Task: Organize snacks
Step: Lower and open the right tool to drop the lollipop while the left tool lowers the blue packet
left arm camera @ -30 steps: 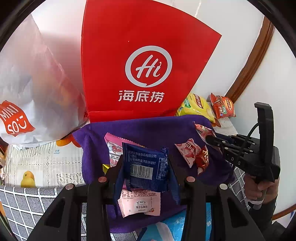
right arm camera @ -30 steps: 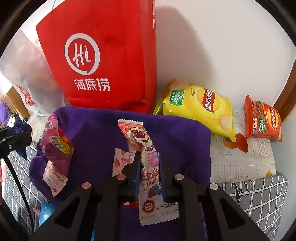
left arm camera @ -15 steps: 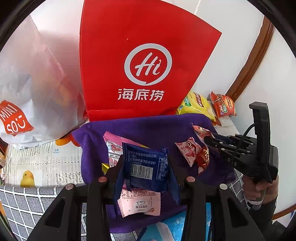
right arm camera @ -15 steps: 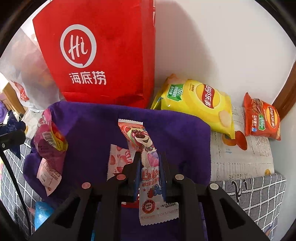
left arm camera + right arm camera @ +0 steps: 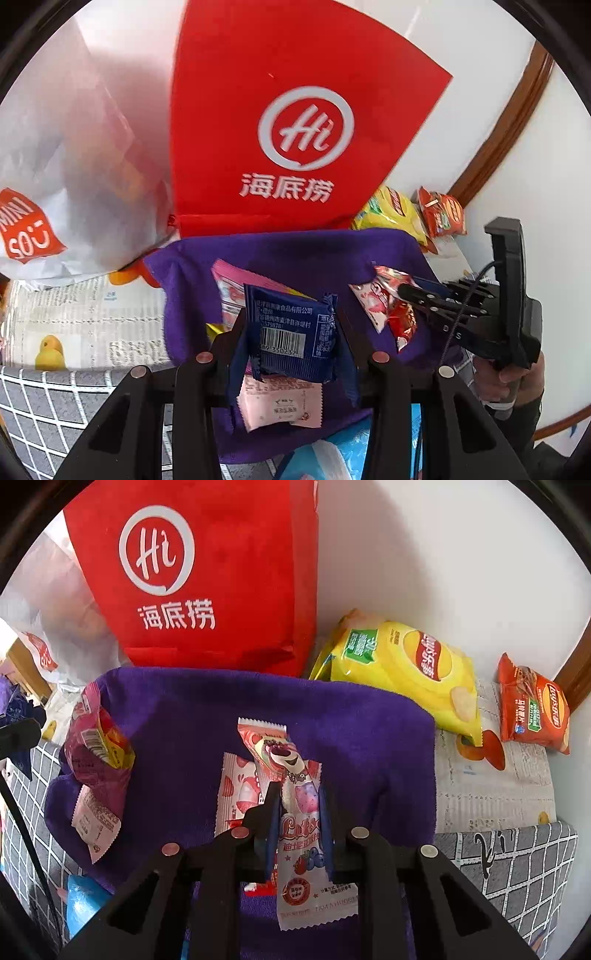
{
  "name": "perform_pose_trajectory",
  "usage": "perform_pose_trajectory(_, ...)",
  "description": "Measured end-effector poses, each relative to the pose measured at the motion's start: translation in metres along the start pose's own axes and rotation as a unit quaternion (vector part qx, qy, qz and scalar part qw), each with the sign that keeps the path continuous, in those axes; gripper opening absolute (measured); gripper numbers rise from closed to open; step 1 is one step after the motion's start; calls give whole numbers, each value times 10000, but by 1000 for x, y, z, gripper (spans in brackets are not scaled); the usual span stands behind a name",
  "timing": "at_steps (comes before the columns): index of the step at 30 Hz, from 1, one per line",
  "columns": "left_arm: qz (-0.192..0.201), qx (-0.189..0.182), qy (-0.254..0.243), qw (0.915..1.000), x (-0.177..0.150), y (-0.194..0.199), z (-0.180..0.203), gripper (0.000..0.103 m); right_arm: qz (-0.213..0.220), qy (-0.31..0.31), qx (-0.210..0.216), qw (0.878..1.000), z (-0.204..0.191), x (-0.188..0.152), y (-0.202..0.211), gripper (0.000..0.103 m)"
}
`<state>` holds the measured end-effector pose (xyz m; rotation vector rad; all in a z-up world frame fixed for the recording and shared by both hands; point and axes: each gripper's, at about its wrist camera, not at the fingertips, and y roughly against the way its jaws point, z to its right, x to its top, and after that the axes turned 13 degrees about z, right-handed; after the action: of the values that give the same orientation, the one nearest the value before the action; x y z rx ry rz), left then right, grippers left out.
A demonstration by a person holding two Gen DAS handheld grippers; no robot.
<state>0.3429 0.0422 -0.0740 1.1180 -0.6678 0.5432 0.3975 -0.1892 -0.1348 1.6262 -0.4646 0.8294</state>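
A purple towel (image 5: 369, 738) lies before a red bag (image 5: 221, 572) with a white logo. Beside it sit a yellow chip bag (image 5: 406, 664) and an orange-red one (image 5: 532, 705). The dark blue packet (image 5: 291, 328) carries white print; the grey cloth (image 5: 517, 867) has a white grid.

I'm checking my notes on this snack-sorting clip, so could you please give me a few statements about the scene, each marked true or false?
1. The left gripper holds a dark blue packet with a barcode. True.
2. The right gripper is empty. False: a pink bear-print packet sits between its fingers.
3. The yellow chip bag lies on the purple cloth. False: it lies beside the cloth, against the wall.
4. A red bag with a white Hi logo stands behind the purple cloth. True.
5. The orange chip bag lies left of the yellow one. False: it lies to its right.
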Motion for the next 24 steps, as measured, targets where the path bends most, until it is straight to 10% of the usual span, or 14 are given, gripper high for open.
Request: perform_pose_trajectory(24,-401,-86,-2,9992,-11,-28,12,42,569,33,-46,9984,-6,13,34,45)
